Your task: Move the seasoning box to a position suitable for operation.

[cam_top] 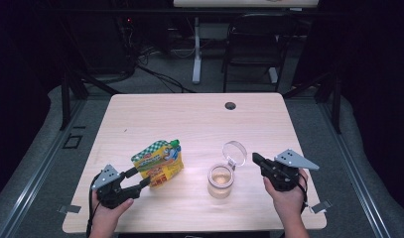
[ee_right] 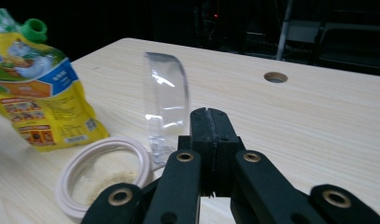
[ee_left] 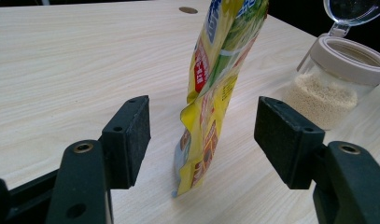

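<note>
- The pouch [ee_left: 220, 88] loses its top at the upper edge in the left gripper view (spout gone).
- The jar [ee_right: 103, 175] is cut off at the bottom in the right gripper view.
- Pouch print is too small to read from the high view.

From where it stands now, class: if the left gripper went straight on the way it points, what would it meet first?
The yellow pouch: it stands upright between the left gripper's open jaws, pads apparently not yet touching.

Pouch [cam_top: 158, 163] and jar [cam_top: 221, 181] stand apart — bare table [cam_top: 189, 119] between, beyond.
</note>
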### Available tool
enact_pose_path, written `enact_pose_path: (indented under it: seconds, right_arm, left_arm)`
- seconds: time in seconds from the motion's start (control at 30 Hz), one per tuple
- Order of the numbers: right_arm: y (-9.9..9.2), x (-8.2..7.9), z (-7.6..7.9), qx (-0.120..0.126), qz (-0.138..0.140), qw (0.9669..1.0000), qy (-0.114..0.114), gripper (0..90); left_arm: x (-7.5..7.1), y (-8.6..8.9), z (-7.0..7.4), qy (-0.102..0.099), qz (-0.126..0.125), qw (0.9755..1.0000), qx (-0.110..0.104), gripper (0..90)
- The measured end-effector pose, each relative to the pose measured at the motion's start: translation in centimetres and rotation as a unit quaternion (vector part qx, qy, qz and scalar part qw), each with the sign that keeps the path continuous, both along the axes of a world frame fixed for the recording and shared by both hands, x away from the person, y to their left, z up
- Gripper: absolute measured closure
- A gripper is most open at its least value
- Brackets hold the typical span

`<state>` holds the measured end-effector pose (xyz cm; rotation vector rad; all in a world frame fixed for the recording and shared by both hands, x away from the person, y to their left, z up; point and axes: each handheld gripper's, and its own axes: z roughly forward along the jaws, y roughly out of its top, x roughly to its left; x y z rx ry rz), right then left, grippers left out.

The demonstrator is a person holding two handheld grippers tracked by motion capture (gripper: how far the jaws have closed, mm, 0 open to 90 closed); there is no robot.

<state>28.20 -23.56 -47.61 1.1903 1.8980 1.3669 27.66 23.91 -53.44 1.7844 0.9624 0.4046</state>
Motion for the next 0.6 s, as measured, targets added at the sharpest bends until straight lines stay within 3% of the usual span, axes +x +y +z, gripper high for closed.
enact_pose_path:
  seconds: [0.23, 0.6]
  right_arm:
    - [-0.1, 1.1, -1.3, -0.005, -0.016, 0.9996, 0.022, 90.0]
    - [0.5, 1.9, -1.8, -0.011, -0.012, 0.9995, 0.028, 90.0]
  left_arm:
    - [-0.2, 0.1, 0.0, 0.0, 0.004, 1.0, 0.004, 36.6]
    - [-0.6, 0.5, -0.1, 0.001, 0.009, 0.9999, 0.01, 36.6]
